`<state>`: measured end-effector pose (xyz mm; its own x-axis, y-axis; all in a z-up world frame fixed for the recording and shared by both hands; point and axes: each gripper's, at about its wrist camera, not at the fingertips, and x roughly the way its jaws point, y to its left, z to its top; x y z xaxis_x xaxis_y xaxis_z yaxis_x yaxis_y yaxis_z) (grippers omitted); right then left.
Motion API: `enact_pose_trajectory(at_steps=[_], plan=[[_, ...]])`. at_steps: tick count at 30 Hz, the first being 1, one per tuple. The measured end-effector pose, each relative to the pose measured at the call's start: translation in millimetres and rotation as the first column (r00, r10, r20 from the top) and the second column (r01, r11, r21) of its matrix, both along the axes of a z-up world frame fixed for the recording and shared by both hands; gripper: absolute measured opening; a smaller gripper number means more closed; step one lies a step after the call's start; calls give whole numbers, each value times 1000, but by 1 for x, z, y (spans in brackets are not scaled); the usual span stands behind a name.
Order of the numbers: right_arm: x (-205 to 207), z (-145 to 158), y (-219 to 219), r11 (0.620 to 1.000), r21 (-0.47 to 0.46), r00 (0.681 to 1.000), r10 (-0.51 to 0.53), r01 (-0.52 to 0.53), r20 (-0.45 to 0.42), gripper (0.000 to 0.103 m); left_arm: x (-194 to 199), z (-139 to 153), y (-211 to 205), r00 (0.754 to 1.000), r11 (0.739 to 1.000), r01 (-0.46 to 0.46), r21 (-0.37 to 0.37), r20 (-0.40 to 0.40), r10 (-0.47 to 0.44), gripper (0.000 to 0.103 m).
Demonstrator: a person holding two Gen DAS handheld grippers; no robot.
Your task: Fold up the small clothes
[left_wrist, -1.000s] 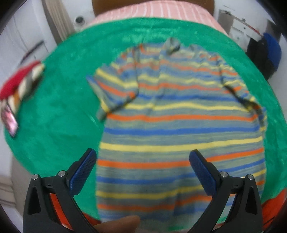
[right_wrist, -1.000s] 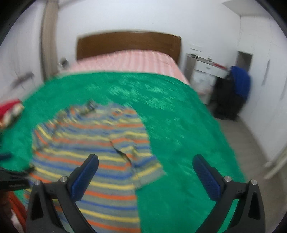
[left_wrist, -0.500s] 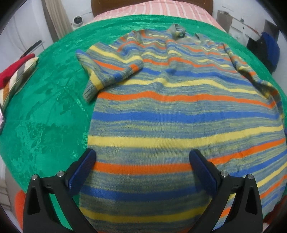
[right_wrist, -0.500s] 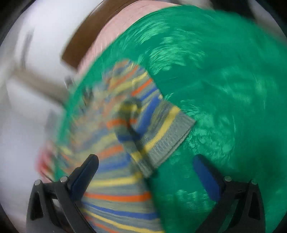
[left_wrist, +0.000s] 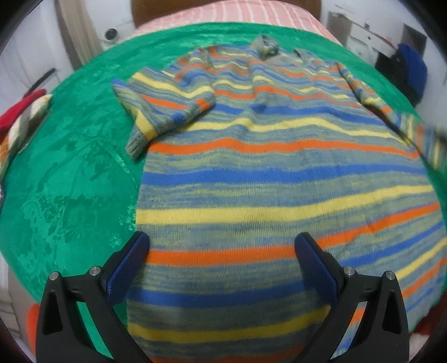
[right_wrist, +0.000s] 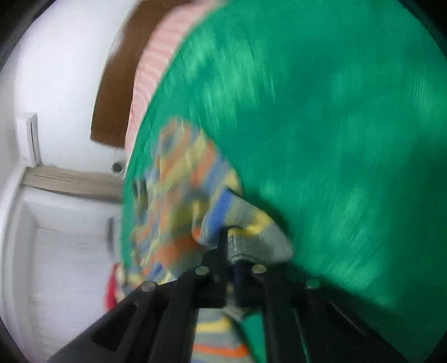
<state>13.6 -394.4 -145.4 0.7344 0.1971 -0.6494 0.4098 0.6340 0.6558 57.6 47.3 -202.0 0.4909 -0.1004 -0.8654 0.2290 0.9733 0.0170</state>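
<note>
The right sleeve cuff [right_wrist: 259, 237] is pinched by the right gripper [right_wrist: 236, 251]; the sweater [left_wrist: 279, 181] body is straddled by the spread left gripper [left_wrist: 222, 251].

A knitted sweater [left_wrist: 279, 178], matt and ribbed at the cuff, lies on a green bedspread [left_wrist: 72, 173] of glossy cloth with a woven floral pattern. Beyond the bedspread, pink striped bedding [left_wrist: 223, 14] looks soft and matt. The left gripper [left_wrist: 222, 251] has matt black plastic arms, textured blue pads and small metal pins.
</note>
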Motion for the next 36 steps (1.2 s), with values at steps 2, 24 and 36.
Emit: enact_pose_trajectory(at_steps=[2,24,36], plan=[[-2,52,-21,956,-291,998,-34,47,50,4,0,1,2,1000,1000,8,-12,-7,-8,103],[-21,11,-160,908,-417,939,-163,24,-302,10,19,30,39,999,985,44,-167,-15,-47,103],[-83,36,-13,914,-367,978,118,-175,-171,75,160,32,112,989,896,-134,-424,-110,96,2]])
